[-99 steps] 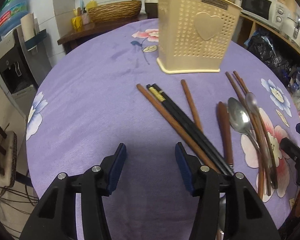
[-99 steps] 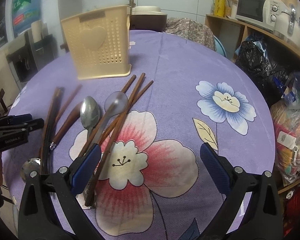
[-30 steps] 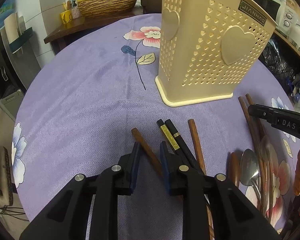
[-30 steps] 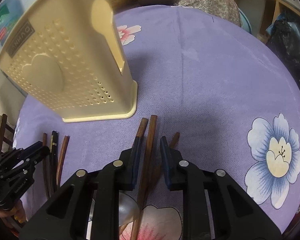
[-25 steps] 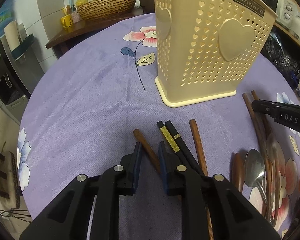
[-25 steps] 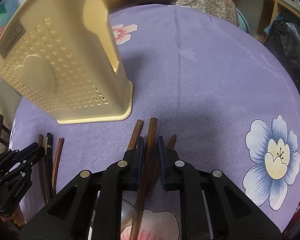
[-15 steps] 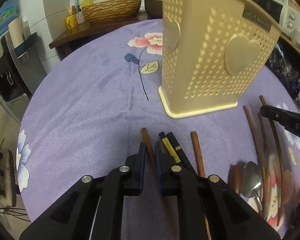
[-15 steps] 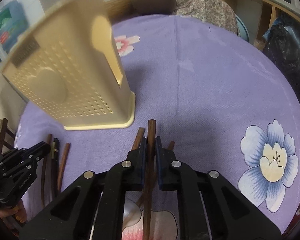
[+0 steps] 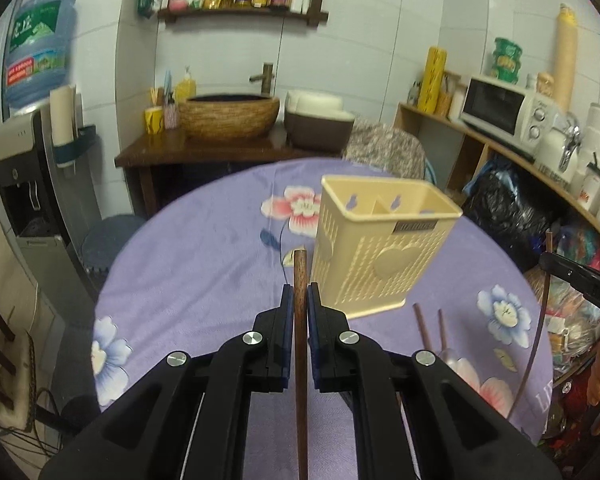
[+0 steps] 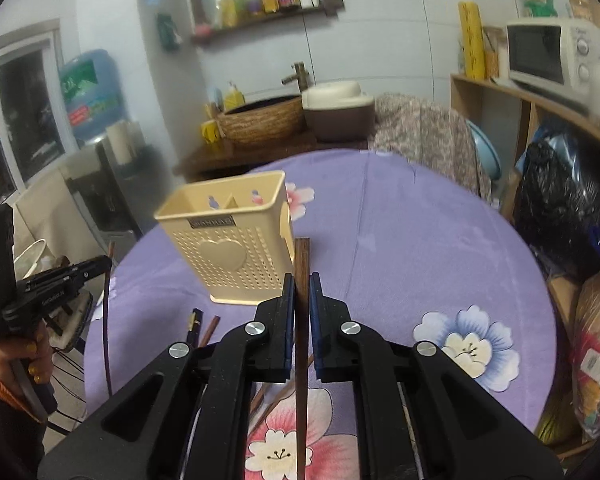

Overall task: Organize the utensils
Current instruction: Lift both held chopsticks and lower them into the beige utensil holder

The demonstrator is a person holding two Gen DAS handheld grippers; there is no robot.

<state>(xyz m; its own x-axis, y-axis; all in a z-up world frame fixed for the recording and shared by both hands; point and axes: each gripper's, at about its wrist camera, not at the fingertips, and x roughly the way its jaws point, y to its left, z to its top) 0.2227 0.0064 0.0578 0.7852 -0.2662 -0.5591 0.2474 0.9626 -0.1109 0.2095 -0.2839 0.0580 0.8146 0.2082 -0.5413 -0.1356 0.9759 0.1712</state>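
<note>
My left gripper (image 9: 299, 300) is shut on a brown wooden chopstick (image 9: 300, 276), lifted clear of the table, its end poking past the pads. My right gripper (image 10: 301, 286) is shut on another brown chopstick (image 10: 301, 258), also in the air. The cream perforated utensil holder (image 9: 380, 248) stands on the purple cloth just beyond and right of the left gripper; in the right wrist view the holder (image 10: 232, 240) is ahead and to the left. More chopsticks (image 9: 424, 328) and a spoon bowl (image 9: 448, 354) lie on the cloth. Each gripper shows at the edge of the other's view, chopstick hanging.
The round table (image 9: 204, 240) has a purple flowered cloth. Behind it stand a wooden sideboard with a woven basin (image 9: 230, 116) and a rice cooker (image 9: 320, 124). A shelf with a microwave (image 9: 504, 110) and black bags (image 9: 504, 208) is to the right, a water dispenser (image 9: 16, 168) to the left.
Both grippers closed on a chopstick each and rose from the table, tilting up so the room and the holder's open top came into view.
</note>
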